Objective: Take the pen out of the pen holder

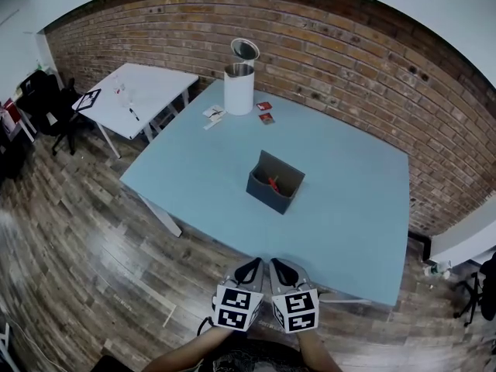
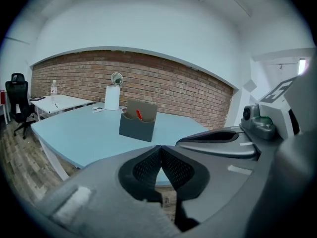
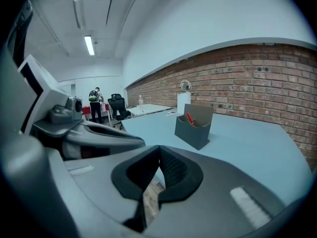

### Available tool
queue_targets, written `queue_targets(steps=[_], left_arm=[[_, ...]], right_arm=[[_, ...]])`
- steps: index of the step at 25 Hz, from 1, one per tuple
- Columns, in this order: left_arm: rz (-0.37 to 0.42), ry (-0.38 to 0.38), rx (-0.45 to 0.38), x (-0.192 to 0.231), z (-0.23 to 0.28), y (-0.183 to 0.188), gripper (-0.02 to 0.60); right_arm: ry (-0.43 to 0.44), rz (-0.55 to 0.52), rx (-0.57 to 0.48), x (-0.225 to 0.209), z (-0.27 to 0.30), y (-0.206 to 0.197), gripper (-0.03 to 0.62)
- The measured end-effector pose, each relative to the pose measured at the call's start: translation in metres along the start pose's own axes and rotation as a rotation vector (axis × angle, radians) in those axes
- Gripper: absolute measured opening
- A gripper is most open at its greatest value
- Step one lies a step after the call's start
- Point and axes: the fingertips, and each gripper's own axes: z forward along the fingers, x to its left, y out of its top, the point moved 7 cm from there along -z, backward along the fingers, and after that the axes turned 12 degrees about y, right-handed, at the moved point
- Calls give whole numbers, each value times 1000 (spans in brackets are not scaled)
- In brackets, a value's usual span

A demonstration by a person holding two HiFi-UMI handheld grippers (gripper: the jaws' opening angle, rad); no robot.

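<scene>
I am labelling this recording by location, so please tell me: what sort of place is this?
Probably an office or work room: a light-blue table and a white desk stand by a brick wall, a black office chair is beside the desk, and a tube light is on the ceiling.

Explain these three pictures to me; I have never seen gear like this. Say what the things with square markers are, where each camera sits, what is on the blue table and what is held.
No robot here: a person holds two hand tools, the left gripper and the right gripper, each with two jaws and a marker cube. The top-down picture comes from a camera on the person's head. The other two come from cameras riding on each gripper, looking along its jaws. On the blue table stands a dark grey pen holder with a red pen in it; farther off are a tall white bin and small cards. Both grippers have their jaws together, holding nothing.
</scene>
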Motion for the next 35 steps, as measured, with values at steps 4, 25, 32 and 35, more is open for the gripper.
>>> queue_targets(steps=[4, 25, 32, 35], left_arm=[[7, -19, -5, 15, 8, 5, 0], [5, -92, -15, 37, 27, 16, 0], [16, -63, -22, 44, 43, 29, 0], [19, -60, -25, 42, 53, 35, 0]], right_arm=[[-26, -10, 1, 1, 13, 7, 5], [-111, -45, -12, -6, 36, 32, 12], [-96, -68, -25, -24, 50, 43, 12], [-92, -65, -31, -36, 54, 47, 12]])
